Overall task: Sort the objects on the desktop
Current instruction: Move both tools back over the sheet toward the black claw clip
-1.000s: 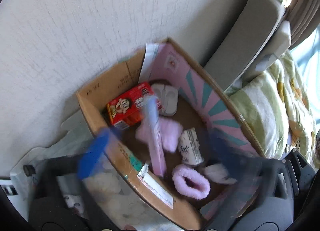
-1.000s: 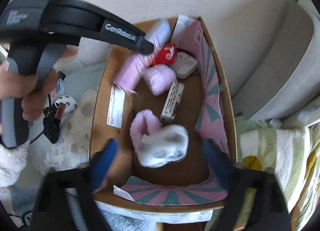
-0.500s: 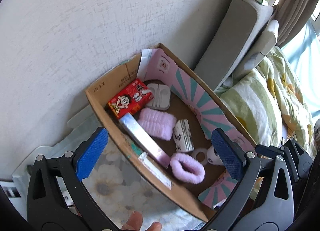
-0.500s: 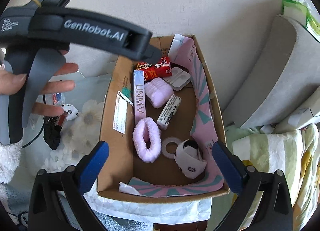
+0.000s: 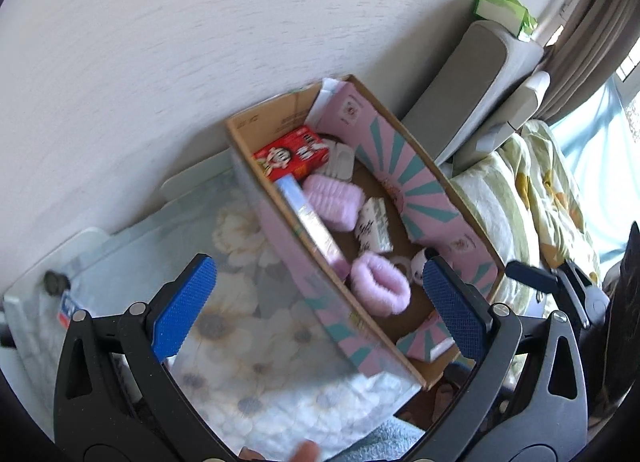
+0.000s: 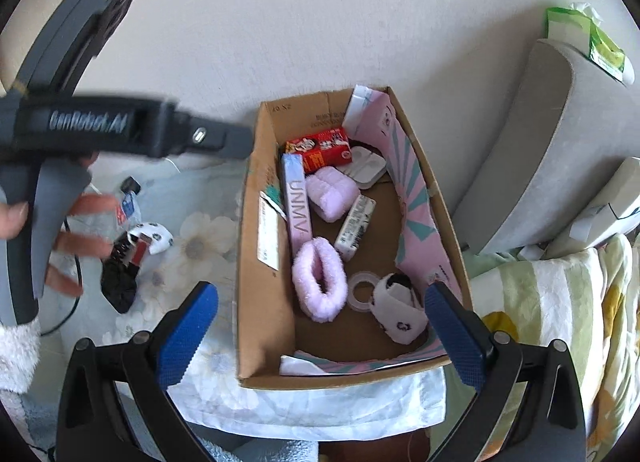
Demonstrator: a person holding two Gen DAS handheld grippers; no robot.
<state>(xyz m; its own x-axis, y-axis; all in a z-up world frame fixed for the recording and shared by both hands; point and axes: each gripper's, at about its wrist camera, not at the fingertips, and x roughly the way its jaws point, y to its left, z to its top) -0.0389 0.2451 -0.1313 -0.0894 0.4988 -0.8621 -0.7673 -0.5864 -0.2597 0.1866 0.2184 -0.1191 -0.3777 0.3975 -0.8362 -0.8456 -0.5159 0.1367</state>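
Only right wrist view showed black clip (image 6: 120,282) on desk (image 6: 200,254); cardboard box (image 6: 264,302) held red carton (image 6: 324,150), pink tube (image 6: 298,202). Left tool (image 5: 316,302), right tool (image 6: 320,334) wide open, empty.

Motion blur smears the left tongs (image 6: 120,134); its tips lie hidden.

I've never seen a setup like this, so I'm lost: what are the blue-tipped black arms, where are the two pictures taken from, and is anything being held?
No robot here: a person holds a hand-held gripper in each hand, each carrying a wide-angle camera looking along its two blue-padded fingers. One picture comes from the left hand-held gripper, the other from the right hand-held gripper. Both are open and hold nothing. Below them sits a cardboard box containing a red carton, a long pink box, fluffy pink hair ties and a roll of tape. On the flowered cloth beside it lies a black item.
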